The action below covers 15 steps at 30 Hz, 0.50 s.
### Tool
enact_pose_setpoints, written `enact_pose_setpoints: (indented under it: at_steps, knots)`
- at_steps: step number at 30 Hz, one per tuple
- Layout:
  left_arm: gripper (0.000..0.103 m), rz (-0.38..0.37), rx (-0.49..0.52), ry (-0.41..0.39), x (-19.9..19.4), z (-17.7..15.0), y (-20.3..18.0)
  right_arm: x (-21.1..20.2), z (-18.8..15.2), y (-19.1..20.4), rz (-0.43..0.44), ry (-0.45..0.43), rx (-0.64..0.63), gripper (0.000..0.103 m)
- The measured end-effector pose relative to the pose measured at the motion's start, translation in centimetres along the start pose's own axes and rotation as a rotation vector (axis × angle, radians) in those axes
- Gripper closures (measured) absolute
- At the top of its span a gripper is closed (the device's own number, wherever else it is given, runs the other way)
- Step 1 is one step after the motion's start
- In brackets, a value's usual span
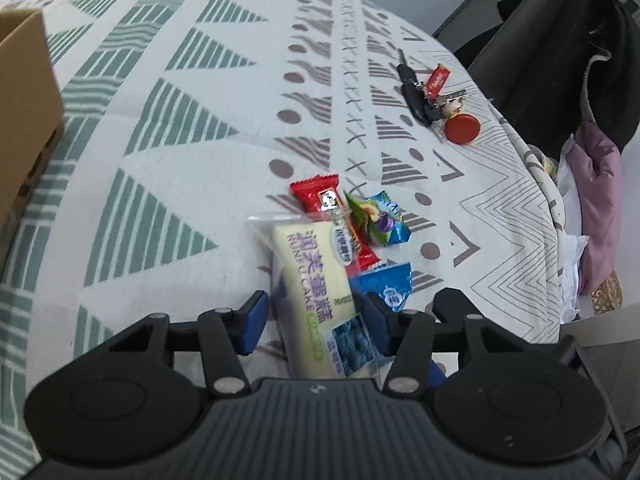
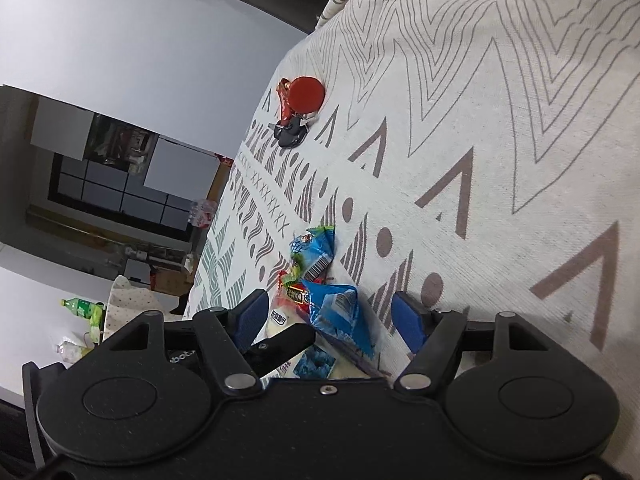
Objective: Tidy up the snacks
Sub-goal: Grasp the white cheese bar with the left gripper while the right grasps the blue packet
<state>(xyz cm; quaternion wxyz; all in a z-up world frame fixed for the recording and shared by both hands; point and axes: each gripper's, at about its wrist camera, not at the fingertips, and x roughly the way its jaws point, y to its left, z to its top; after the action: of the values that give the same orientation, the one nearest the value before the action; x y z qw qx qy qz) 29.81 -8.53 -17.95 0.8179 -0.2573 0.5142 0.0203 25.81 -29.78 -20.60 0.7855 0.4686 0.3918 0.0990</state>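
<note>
A small pile of snacks lies on the patterned tablecloth [image 1: 180, 128]. The long pale cake packet [image 1: 312, 280] with purple lettering rests between the blue pads of my left gripper [image 1: 316, 320], which is open around it without closing. Beyond it are a red candy packet [image 1: 318, 196], a green-and-blue candy packet [image 1: 380, 216] and a blue packet [image 1: 390, 284]. My right gripper [image 2: 330, 318] is open astride that blue packet [image 2: 340, 312]. A second blue packet [image 2: 316, 252], the red candy [image 2: 294, 296] and part of the cake packet [image 2: 280, 322] lie just ahead of it.
A cardboard box [image 1: 24, 100] stands at the left edge of the table. A bunch of keys [image 1: 420, 96] with a red round tag [image 1: 462, 128] lies farther back. Dark and pink clothing [image 1: 592, 120] hangs past the table's right edge.
</note>
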Motion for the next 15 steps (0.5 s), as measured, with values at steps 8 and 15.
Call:
enact_pose_setpoints:
  at_steps: [8, 15]
  knots:
    - [0.076, 0.01, 0.021, -0.019, -0.2, 0.1, 0.4, 1.4, -0.4, 0.9, -0.013, 0.011, -0.044, 0.039]
    - [0.08, 0.027, 0.013, -0.038, -1.9, 0.6, 2.1, 1.7, -1.5, 0.7, -0.043, 0.028, -0.022, 0.077]
